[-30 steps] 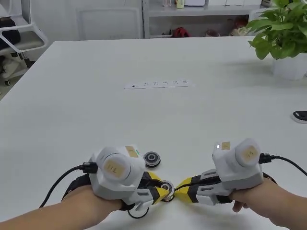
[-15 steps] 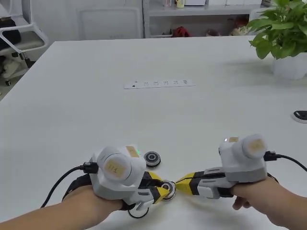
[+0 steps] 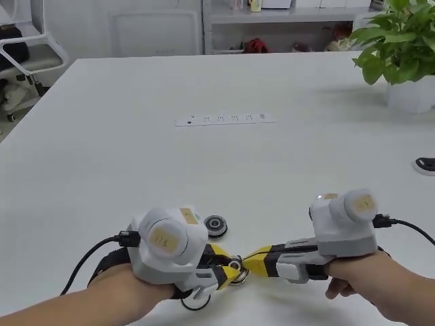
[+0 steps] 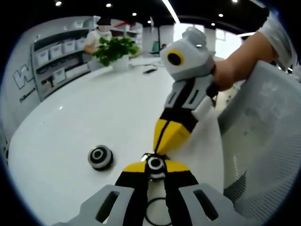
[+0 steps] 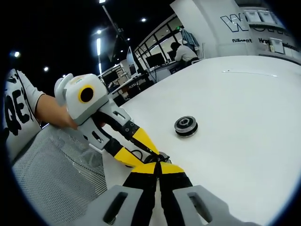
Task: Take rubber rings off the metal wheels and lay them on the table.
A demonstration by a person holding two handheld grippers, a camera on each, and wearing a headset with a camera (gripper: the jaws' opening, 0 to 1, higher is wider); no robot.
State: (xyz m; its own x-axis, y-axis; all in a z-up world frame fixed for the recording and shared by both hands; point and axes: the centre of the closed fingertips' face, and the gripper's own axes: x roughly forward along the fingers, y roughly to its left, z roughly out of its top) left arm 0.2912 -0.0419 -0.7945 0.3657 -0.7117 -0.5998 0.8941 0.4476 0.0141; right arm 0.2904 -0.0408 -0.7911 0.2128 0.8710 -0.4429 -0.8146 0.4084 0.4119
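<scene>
My left gripper (image 3: 229,270) is shut on a small metal wheel (image 3: 236,264) just above the table's near edge; in the left gripper view the wheel (image 4: 155,165) sits between the yellow tips. My right gripper (image 3: 247,263) comes in from the right, jaws closed, tips pinching the black rubber ring at that wheel's rim (image 5: 162,157). A second wheel (image 3: 215,225) with its ring on lies on the table beyond, also seen from the left gripper (image 4: 100,157) and from the right gripper (image 5: 186,125). A loose black ring (image 3: 196,301) lies under my left gripper.
A white power strip (image 3: 225,119) lies mid-table. A potted plant (image 3: 401,41) stands at the far right, with a small black object (image 3: 425,165) at the right edge. An office chair (image 3: 20,54) stands off the table's far left corner.
My right gripper has rolled and flattened, and its closed tips have slid slightly left onto the held wheel's rim. The left gripper and both wheels stay put.
</scene>
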